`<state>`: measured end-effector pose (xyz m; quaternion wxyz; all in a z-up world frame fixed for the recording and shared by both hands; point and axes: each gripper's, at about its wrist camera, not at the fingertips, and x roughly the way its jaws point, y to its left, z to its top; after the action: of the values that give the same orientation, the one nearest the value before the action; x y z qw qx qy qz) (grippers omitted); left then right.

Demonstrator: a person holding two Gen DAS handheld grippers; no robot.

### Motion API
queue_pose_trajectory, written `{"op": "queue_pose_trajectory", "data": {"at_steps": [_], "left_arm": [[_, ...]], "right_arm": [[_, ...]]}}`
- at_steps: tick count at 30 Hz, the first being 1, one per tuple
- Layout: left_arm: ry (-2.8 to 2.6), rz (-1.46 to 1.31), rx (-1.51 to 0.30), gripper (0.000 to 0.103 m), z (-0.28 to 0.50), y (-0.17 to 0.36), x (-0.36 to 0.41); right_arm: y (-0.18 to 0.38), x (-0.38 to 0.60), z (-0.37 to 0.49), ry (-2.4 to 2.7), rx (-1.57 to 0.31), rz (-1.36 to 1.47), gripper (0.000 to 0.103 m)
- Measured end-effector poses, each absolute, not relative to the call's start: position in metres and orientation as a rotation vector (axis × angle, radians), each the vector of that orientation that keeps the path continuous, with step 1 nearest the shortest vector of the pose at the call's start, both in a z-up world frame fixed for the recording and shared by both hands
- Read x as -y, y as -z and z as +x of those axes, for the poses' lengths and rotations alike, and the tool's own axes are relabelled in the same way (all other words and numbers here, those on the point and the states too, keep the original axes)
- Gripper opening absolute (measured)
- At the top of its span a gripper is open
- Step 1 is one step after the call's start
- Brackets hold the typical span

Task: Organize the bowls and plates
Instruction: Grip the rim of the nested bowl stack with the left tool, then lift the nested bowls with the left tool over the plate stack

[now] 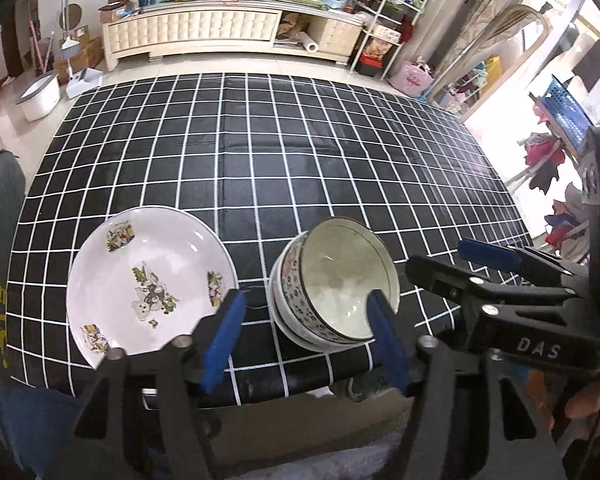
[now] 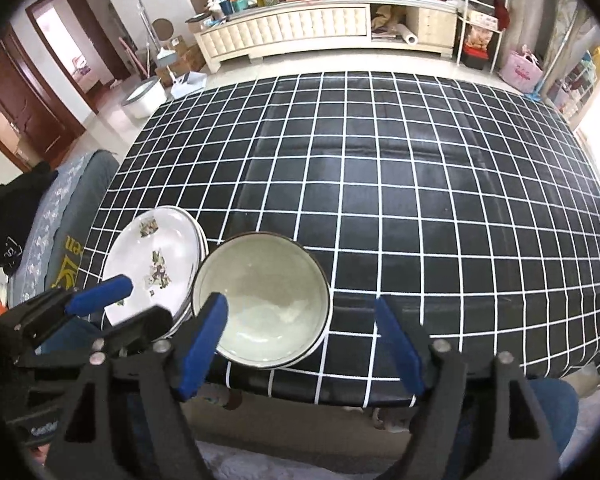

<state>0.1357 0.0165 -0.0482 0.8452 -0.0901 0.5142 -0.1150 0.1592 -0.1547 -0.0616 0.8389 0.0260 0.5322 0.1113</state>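
Observation:
Near the table's front edge lies a stack of white plates [image 1: 148, 280] [image 2: 156, 264] with cartoon prints. To its right is a stack of patterned bowls [image 1: 332, 284] [image 2: 260, 300], pale green inside and empty. My left gripper [image 1: 307, 296] is open and hovers at the front edge, one blue pad over the plate's rim and the other over the top bowl's near rim. My right gripper [image 2: 300, 302] is open too, its left pad over the bowl's near rim. Each gripper shows in the other's view: the right gripper [image 1: 440, 258], the left gripper [image 2: 140, 304]. Neither holds anything.
A black tablecloth with a white grid [image 1: 300, 160] [image 2: 420, 200] covers the table. A grey sofa [image 2: 60, 208] stands at its left side. A white tub [image 1: 40, 96] sits on the floor, and a cluttered cream cabinet [image 1: 196, 32] is beyond. A person's legs are under the front edge.

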Motion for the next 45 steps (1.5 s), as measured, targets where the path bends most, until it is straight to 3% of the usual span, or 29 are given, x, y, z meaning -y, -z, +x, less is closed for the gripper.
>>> {"op": "queue_pose_trajectory", "data": {"at_steps": [11, 29, 31, 39, 45], "left_arm": [[0.320, -0.217, -1.157, 0.064, 0.150, 0.074, -0.015], [0.426, -0.338, -1.310, 0.064, 0.190, 0.126, -0.013], [0.428, -0.328, -1.310, 0.060, 0.190, 0.129, -0.014], [0.434, -0.250, -1.274, 0.042, 0.190, 0.130, -0.012], [0.451, -0.202, -1.285, 0.042, 0.195, 0.128, -0.011]], "right_arm": [[0.087, 0.162, 0.169, -0.192, -1.188, 0.065, 0.088], [0.144, 0.187, 0.187, -0.218, -1.376, 0.349, 0.088], [0.147, 0.188, 0.188, -0.213, -1.381, 0.368, 0.086], [0.160, 0.186, 0.189, -0.219, -1.398, 0.395, 0.059], [0.163, 0.190, 0.186, -0.218, -1.402, 0.416, 0.057]]}}
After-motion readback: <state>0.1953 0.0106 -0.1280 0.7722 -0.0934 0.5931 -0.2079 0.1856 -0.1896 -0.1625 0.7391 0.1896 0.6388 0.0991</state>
